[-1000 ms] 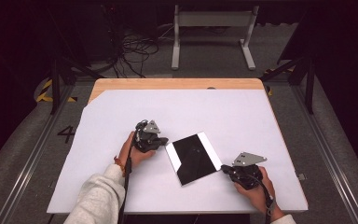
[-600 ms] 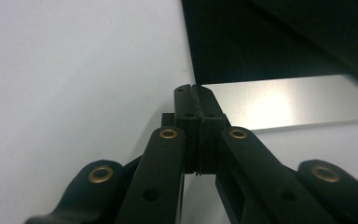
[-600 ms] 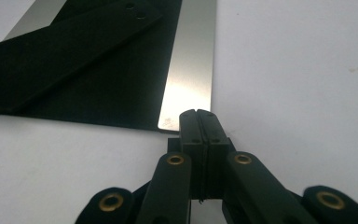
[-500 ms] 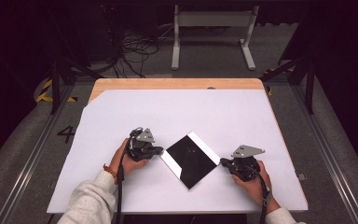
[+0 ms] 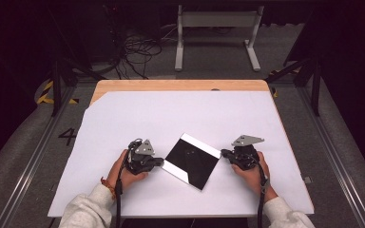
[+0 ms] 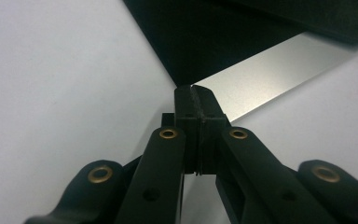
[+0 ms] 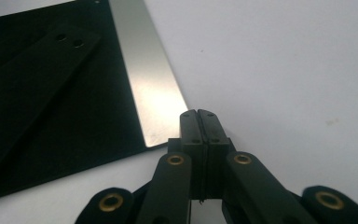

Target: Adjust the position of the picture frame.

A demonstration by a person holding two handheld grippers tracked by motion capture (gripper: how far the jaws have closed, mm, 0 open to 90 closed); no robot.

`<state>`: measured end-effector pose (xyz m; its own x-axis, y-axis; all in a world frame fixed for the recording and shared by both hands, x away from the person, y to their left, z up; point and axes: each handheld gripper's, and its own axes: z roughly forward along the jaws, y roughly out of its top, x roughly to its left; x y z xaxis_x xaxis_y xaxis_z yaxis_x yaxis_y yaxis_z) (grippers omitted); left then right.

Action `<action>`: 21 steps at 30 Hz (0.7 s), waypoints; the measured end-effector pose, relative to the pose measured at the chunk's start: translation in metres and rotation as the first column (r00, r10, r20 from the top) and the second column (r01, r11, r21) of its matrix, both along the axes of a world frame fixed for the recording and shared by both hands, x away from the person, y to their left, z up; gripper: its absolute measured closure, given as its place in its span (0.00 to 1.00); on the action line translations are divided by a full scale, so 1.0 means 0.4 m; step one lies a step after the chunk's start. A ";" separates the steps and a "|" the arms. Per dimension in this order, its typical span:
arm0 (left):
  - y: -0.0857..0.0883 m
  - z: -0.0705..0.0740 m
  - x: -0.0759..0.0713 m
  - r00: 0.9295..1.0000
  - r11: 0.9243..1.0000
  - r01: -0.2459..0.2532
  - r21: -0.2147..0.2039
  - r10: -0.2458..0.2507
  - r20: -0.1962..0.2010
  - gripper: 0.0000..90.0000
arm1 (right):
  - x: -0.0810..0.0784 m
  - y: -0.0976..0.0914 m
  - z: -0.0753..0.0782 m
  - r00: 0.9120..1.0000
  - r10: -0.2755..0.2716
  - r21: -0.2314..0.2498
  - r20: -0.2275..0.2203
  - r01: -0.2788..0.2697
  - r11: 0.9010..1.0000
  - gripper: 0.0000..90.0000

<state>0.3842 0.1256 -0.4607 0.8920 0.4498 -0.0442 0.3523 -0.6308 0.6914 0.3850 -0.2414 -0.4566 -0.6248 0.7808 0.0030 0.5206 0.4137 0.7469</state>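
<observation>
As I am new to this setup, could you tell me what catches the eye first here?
A black panel with silvery strips along two edges lies turned like a diamond on the white table. The left gripper and right gripper, fingers shut, press against its opposite corners from either side.

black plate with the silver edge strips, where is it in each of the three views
High view: the black plate lies turned like a diamond on the white sheet, between the left gripper and the right gripper.
Left gripper view: upper middle and right, corner at the shut tips.
Right gripper view: upper left.
Shared landmark: its silver edge strips.
</observation>
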 end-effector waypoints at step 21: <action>0.002 -0.003 -0.032 1.000 1.000 0.023 -0.009 -0.023 -0.005 1.00 | -0.049 0.024 0.001 0.996 0.087 -0.023 -0.007 -0.087 0.996 1.00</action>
<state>0.3714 0.1263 -0.4617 0.9018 0.4290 -0.0527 0.3416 -0.6326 0.6951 0.3654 -0.2320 -0.4560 -0.6901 0.7236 -0.0103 0.4866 0.4746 0.7335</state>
